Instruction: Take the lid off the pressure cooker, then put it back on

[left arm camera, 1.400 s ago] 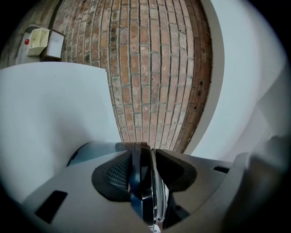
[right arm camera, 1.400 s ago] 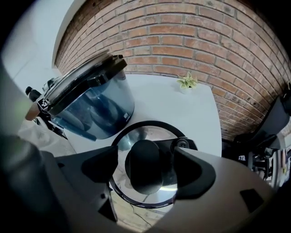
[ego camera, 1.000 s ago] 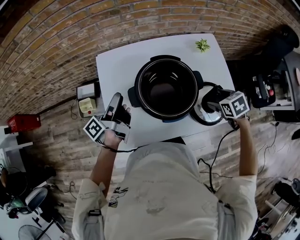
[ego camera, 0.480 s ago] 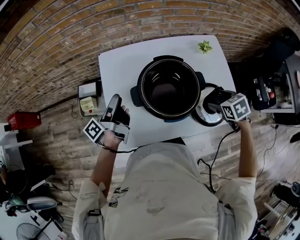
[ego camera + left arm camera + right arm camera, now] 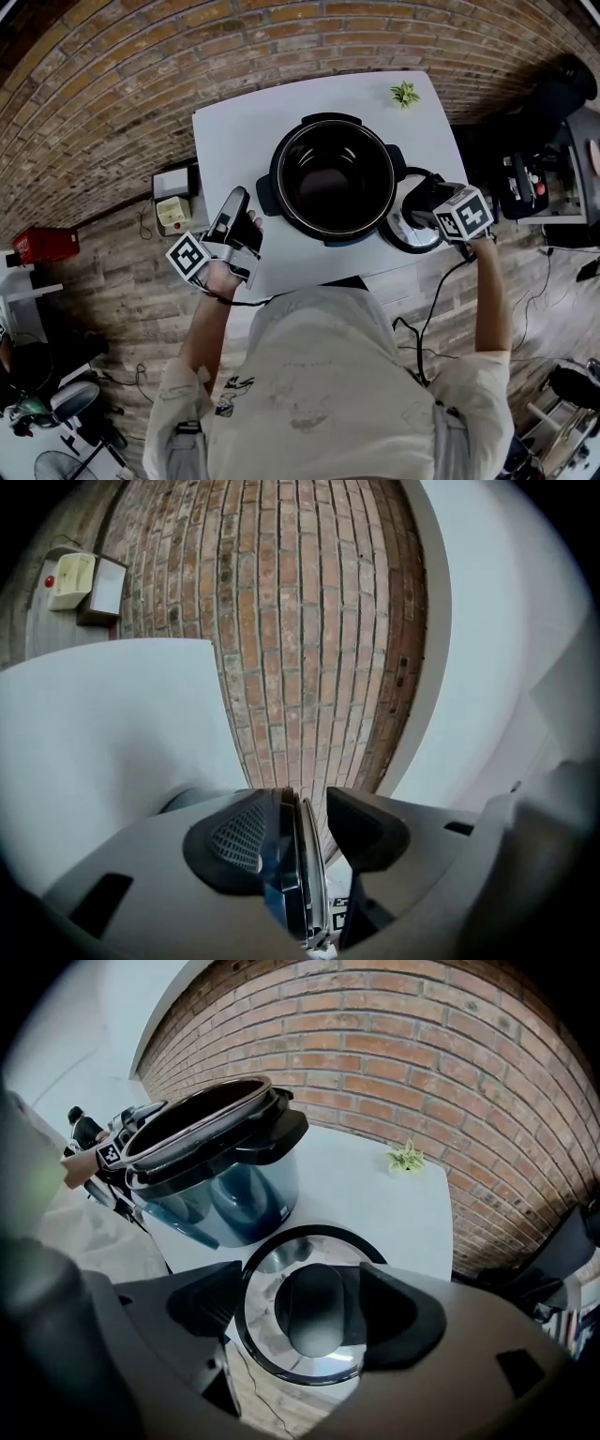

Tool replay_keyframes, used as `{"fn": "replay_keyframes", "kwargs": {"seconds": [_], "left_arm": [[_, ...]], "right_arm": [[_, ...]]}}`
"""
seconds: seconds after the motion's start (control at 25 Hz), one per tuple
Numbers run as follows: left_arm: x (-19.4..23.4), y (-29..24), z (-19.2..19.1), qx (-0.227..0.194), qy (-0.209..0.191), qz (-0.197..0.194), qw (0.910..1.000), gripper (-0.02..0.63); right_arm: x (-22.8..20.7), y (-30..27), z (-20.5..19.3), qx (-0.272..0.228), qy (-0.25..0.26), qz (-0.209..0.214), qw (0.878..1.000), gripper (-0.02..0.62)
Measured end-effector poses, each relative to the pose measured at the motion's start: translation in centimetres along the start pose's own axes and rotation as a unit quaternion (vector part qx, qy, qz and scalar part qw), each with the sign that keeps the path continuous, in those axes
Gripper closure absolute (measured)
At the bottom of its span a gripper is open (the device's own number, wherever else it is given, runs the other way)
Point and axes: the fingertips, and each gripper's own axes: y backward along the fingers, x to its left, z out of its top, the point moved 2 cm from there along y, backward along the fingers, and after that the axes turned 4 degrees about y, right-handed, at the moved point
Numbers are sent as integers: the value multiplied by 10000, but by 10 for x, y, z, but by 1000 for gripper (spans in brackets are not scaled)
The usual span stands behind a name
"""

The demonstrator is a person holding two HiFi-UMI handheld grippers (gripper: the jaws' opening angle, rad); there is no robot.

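A person (image 5: 319, 394) in a pale top is standing at a white counter (image 5: 234, 141) set against a brick wall (image 5: 300, 621), working with a hand-held tool in each hand. The pressure cooker (image 5: 333, 178) is sitting open in the middle of the counter, its dark inner pot showing and its lid off. The lid (image 5: 281, 1354) is lying just to the right of the cooker, at the counter's near right corner, with part of its rim reaching out past the edge over the wooden floor. The right tool (image 5: 302, 1290) is pointing steeply down over the lid with its jaws standing apart on either side of the lid's dark handle (image 5: 314, 1321). Bare metal is showing between the handle and one jaw, while the other jaw is sitting right beside the handle. The left tool (image 5: 309, 803) is being held level at the counter's left edge, well apart from the cooker and aimed at the wall. Its jaws are partly apart, and a thin dark slab with a silvery edge is lying against one pad, with a gap to the other pad; what the slab is cannot be made out. A small green plant (image 5: 405, 92) is standing at the counter's far right corner, and a dark cable (image 5: 427, 319) is hanging below the right hand.
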Motion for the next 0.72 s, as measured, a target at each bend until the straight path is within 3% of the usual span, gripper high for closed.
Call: {"fn": "replay_keyframes", "kwargs": {"seconds": [0.12, 0.32, 0.72], "left_arm": [[-3, -11, -7, 296, -66, -97, 9995, 385], [-6, -26, -23, 746, -119, -103, 9971, 385], [1, -33, -37, 1057, -1, 7, 9944, 388]], "right_arm": [[-8, -5, -6, 199, 81, -136, 9997, 193], [-12, -22, -19, 490, 49, -19, 9988, 193], [-20, -58, -41, 1021, -9, 186, 9946, 193]]}}
